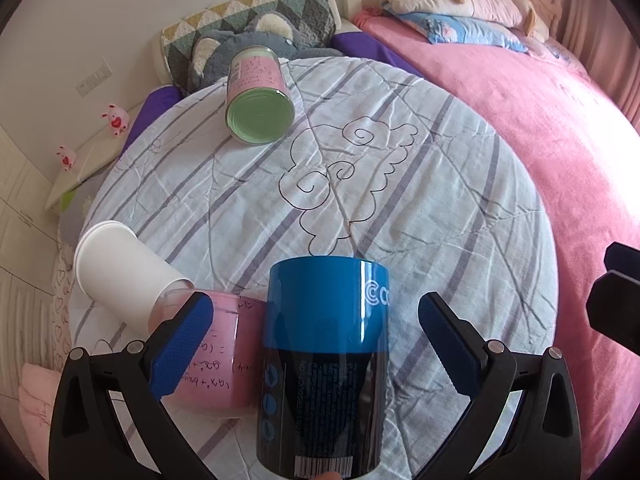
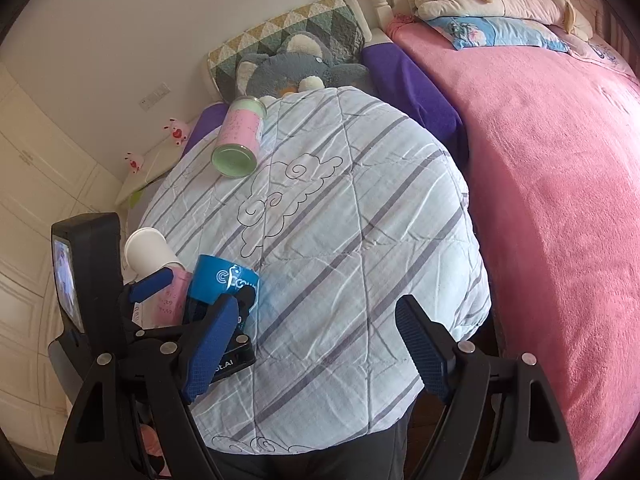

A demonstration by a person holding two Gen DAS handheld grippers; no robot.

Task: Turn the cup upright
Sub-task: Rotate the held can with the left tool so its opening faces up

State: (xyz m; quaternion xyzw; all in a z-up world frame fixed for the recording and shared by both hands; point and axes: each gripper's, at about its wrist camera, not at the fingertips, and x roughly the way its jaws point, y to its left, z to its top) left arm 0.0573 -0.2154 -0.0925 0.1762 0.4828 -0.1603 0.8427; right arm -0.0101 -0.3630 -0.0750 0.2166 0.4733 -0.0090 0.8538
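A blue and black cup (image 1: pixel 326 364) stands on the striped quilt (image 1: pixel 400 200) between my left gripper's (image 1: pixel 316 344) open fingers, which do not touch it. It also shows in the right wrist view (image 2: pixel 222 280). A pink cup with a white lid (image 1: pixel 168 320) lies on its side just left of it. A pink and green cup (image 1: pixel 258 96) lies on its side at the far end of the quilt. My right gripper (image 2: pixel 316 352) is open and empty over the quilt, to the right of the left gripper (image 2: pixel 200 292).
A pink blanket (image 1: pixel 540 140) covers the bed to the right. A grey plush toy (image 1: pixel 248 44) and a patterned pillow (image 1: pixel 240 12) lie beyond the quilt. A white shelf (image 1: pixel 88 160) with small pink figures stands at the left wall.
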